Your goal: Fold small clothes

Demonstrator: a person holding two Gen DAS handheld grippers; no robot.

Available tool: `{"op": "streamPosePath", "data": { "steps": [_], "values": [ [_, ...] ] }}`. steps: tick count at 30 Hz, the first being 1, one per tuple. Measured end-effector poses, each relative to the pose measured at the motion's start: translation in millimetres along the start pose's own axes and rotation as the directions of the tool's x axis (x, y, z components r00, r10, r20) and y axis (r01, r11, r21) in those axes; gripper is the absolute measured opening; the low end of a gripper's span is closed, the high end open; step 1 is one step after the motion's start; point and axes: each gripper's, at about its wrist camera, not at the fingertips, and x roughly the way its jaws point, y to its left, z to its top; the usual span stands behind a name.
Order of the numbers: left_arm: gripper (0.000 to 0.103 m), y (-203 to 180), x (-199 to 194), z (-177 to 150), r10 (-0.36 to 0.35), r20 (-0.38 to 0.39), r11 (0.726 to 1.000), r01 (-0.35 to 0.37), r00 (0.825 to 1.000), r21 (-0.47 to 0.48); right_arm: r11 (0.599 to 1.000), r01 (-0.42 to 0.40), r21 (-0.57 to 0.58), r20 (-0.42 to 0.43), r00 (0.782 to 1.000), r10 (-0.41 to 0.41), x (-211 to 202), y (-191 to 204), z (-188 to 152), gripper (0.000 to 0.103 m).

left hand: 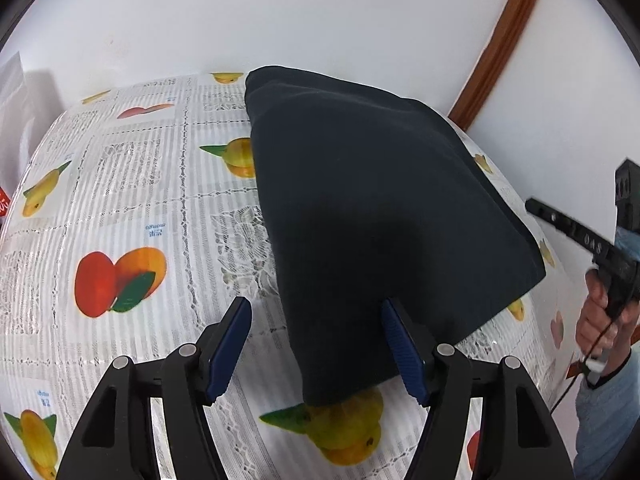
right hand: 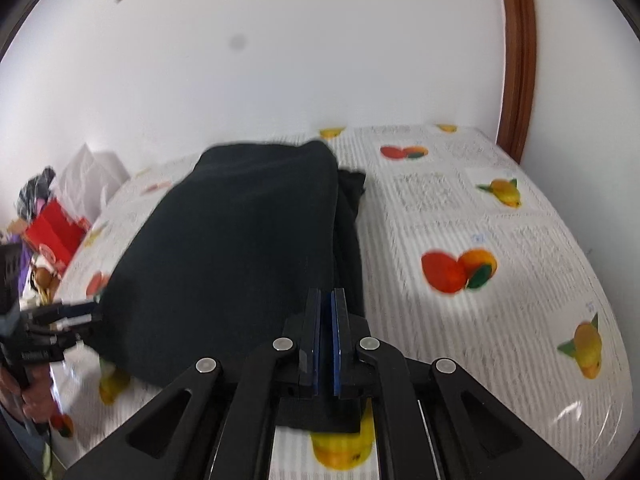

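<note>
The dark cloth (left hand: 384,216) lies folded on the counter (left hand: 140,200), over the fruit-print cover, its far end near the wall (left hand: 280,12). Your left tongs (left hand: 316,348) stand open at its near edge: the right pad sits over the cloth, the left pad (left hand: 228,348) over bare cover, nothing pinched. Your right tongs (right hand: 328,340) are closed on themselves at the cloth's (right hand: 232,248) near right edge, with no fabric seen between the pads. A red box (right hand: 56,232) sits beyond the counter's left end.
</note>
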Motion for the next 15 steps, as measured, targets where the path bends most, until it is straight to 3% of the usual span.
{"op": "streamPosePath", "data": {
  "steps": [3, 8, 15],
  "values": [
    [0.065, 5, 1, 10, 0.020, 0.021, 0.999, -0.020, 1.000, -0.025, 0.999, 0.027, -0.022, 0.006, 1.000, -0.027, 12, -1, 26, 0.006],
    [0.069, 6, 8, 27, 0.024, 0.022, 1.000, -0.024, 0.999, -0.010, 1.000, -0.006, -0.015, -0.010, 1.000, 0.005, 46, -5, 75, 0.031],
    [0.070, 0, 14, 53, 0.056, 0.061, 0.997, -0.059, 0.997, 0.050, 0.999, -0.027, -0.030, -0.032, 0.999, 0.026, 98, 4, 105, 0.032]
  ]
}}
